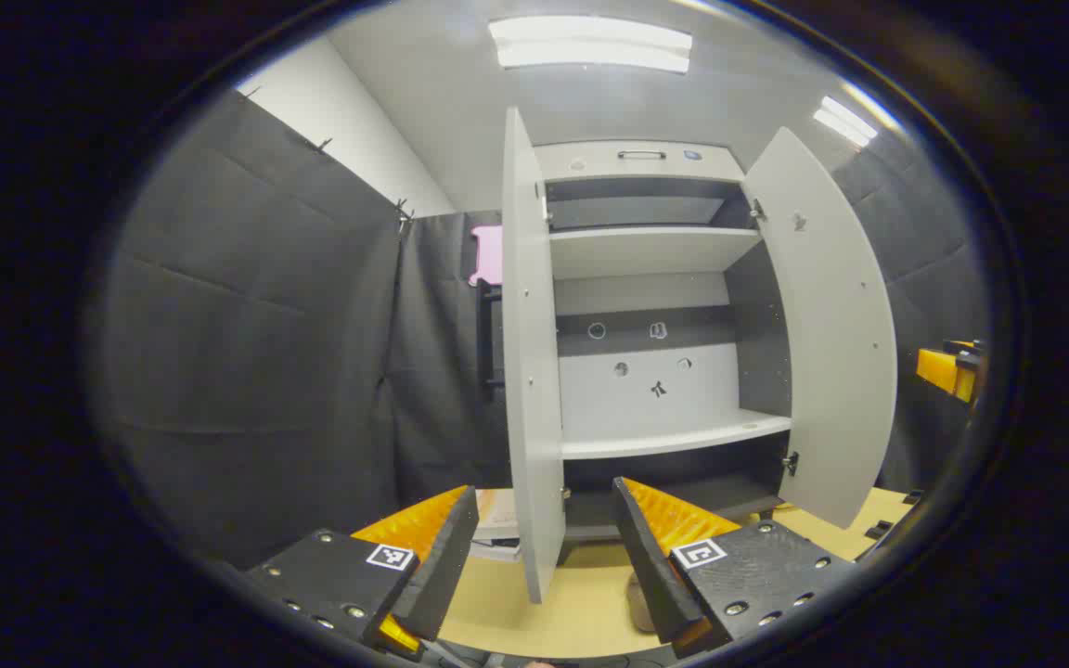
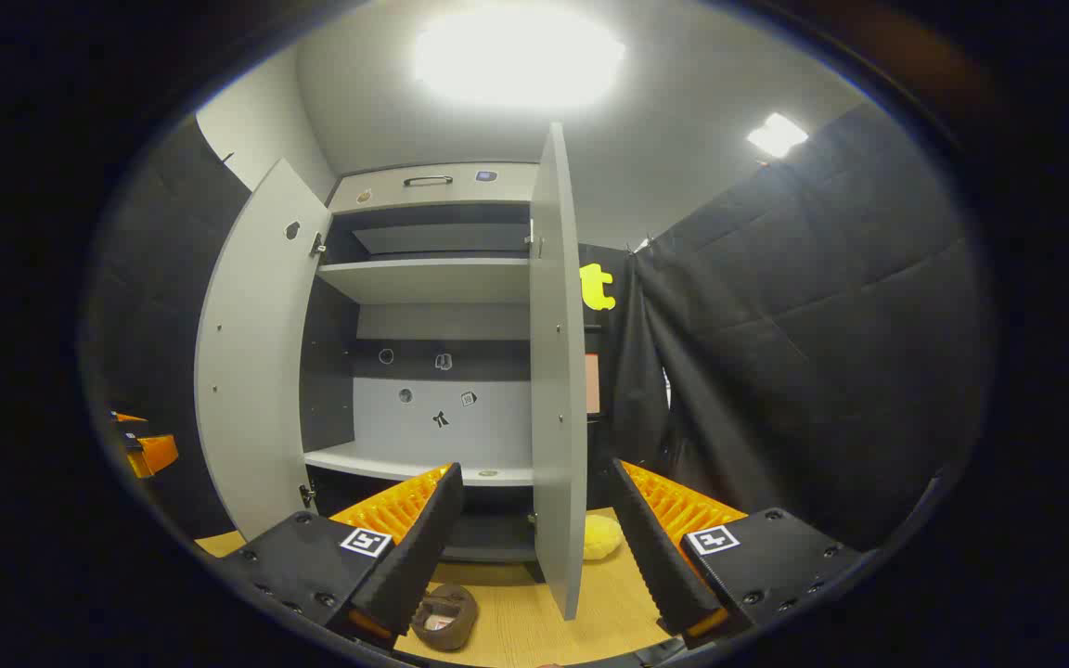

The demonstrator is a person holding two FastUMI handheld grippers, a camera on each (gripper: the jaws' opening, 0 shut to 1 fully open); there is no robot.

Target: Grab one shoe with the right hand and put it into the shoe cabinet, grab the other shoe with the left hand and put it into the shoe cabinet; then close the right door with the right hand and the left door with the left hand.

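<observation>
Shoe cabinet [image 1: 646, 306] doors open, shoe [image 2: 444, 615] on floor in right gripper view, both tools [image 1: 544, 557] [image 2: 530, 547] wide, empty.

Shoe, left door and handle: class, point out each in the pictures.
Shoe [image 2: 443, 617]: right gripper view, on its upper.
Left door [image 1: 531, 371]: left gripper view, on its inner face.
Handle [image 1: 641, 154]: left gripper view, on its bar.

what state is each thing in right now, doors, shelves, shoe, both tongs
left door: swung open
right door: swung open
cabinet shelves: bare, no shoe inside
brown shoe: lying on the table, not gripped
left tongs: open, empty
right tongs: open, empty
</observation>
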